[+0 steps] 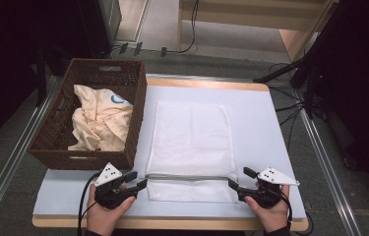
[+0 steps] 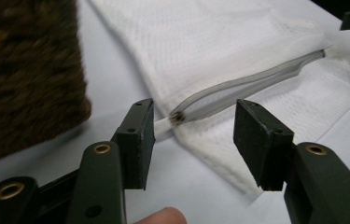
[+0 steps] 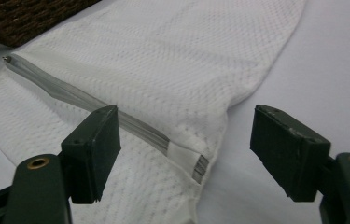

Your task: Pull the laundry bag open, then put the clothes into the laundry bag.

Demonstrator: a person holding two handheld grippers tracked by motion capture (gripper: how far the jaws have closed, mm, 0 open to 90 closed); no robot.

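High view, mesh bag (image 1: 191,142) lengthwise away, zipper (image 1: 190,177) crosswise, both hand-held grippers agape, empty.

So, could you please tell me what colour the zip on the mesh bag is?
The zip is grey, on a white mesh bag; the left gripper view shows it best.

The white laundry bag (image 1: 192,142) is looking like an open-weave mesh cloth, matt and dimpled, and its grey zipper (image 1: 190,177) is showing a smooth, faintly shiny tape with a small dull metal slider (image 2: 178,117). The brown basket (image 1: 58,129) is showing a coarse, rough wicker weave, with soft, crumpled cream cloth (image 1: 99,120) lying inside. The pads (image 3: 288,150) of the right gripper (image 3: 186,154) are looking like matt black rubber. The tabletop (image 1: 261,128) is appearing smooth and pale, edged with wood.
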